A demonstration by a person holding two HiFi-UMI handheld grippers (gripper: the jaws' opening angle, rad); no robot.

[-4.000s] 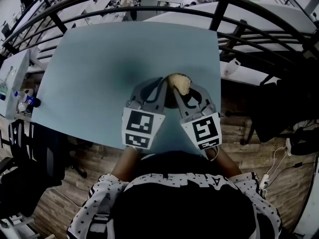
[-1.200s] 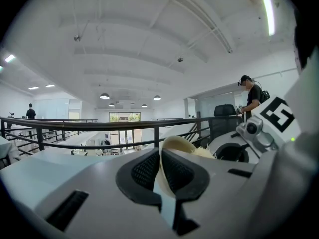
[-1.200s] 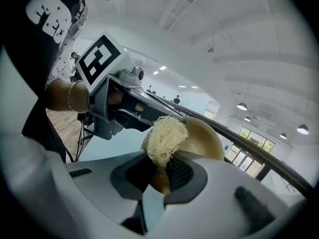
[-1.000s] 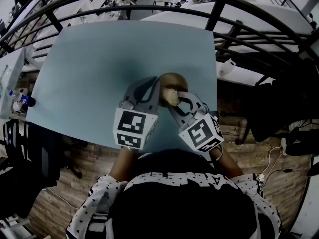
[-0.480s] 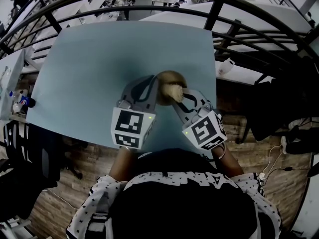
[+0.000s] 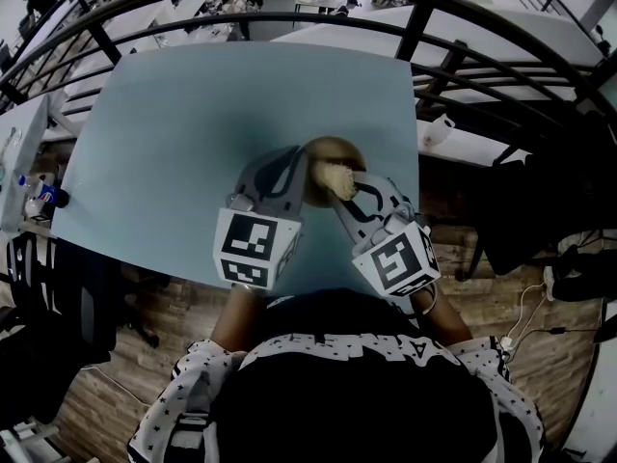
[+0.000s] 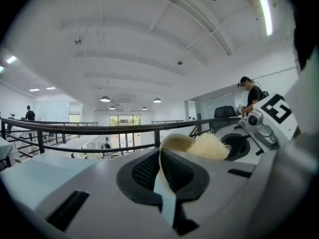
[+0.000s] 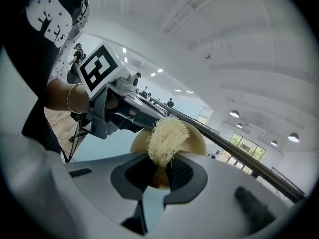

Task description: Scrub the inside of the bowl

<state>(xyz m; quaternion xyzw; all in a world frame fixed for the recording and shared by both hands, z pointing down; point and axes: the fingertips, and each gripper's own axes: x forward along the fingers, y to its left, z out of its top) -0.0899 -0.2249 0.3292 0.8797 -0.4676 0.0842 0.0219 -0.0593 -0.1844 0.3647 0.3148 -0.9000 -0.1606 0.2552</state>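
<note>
Left gripper (image 7: 160,156) clamps bowl (image 6: 326,148) — right gripper (image 8: 158,167) holds scrubber (image 8: 167,135), seemingly inside.

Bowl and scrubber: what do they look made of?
Bowl: looks like tan plastic or wood composite, matte, thin smooth rim, no glare; can't tell which. Scrubber: wad of fine pale tangled strands, frizzy at the edges, probably plant fibre or plastic mesh.

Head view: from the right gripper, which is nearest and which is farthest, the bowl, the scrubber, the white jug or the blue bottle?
1. Scrubber, held in the right gripper.
2. Bowl, just ahead of it.
3. White jug, off to the right, past the railing.
4. Blue bottle, far left.
</note>
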